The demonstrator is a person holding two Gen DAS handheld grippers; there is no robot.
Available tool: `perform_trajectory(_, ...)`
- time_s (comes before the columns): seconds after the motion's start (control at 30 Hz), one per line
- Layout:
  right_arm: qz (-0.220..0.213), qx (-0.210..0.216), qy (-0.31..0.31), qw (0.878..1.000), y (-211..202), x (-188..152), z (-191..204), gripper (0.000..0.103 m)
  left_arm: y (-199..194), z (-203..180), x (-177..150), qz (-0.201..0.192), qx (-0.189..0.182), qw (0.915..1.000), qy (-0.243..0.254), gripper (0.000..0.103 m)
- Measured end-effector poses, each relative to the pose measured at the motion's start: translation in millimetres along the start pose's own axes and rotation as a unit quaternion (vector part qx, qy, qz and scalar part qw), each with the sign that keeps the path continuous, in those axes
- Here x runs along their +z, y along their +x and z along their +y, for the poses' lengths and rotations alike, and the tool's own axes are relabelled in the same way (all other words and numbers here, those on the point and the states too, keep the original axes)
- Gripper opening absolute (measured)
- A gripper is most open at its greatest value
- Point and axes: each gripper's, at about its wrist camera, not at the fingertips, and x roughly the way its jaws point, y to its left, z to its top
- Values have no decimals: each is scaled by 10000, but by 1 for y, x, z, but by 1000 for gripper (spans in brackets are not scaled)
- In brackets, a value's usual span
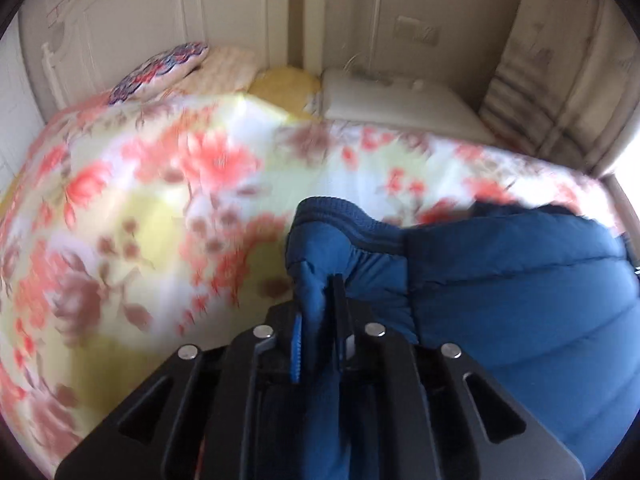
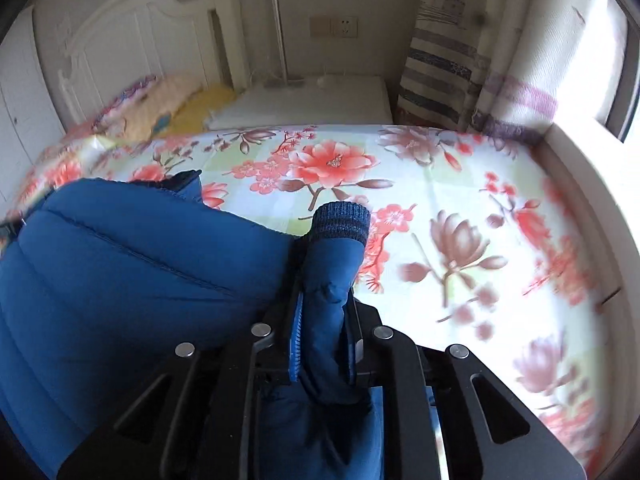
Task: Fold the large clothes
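A blue quilted puffer jacket [image 1: 512, 292] is held above a bed with a floral sheet [image 1: 168, 184]. My left gripper [image 1: 320, 300] is shut on a fold of the blue jacket near its ribbed hem edge. In the right wrist view the jacket body [image 2: 120, 264] hangs to the left, and my right gripper [image 2: 324, 304] is shut on a sleeve whose dark ribbed cuff [image 2: 342, 222] sticks out past the fingertips. The floral sheet [image 2: 460, 208] lies below and ahead.
Pillows [image 1: 168, 68] and a yellow cushion [image 1: 286, 82] lie at the head of the bed by the white headboard [image 2: 132, 36]. A white bedside table [image 2: 312, 100] stands beyond the bed. Striped curtains [image 2: 444, 64] and a window ledge [image 2: 588, 184] are on the right.
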Motion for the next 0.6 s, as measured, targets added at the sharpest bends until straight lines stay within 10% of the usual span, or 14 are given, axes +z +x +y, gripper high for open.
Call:
perform_trajectory(0.27, -605, 32, 50, 9982, -40, 15, 1, 16, -20, 6, -5, -377, 225, 9990, -98, 13)
perform_trajectory(0.6, -65, -710, -535, 9960, 5, 10, 25, 17, -2, 13, -6, -37, 534, 9980, -348, 36)
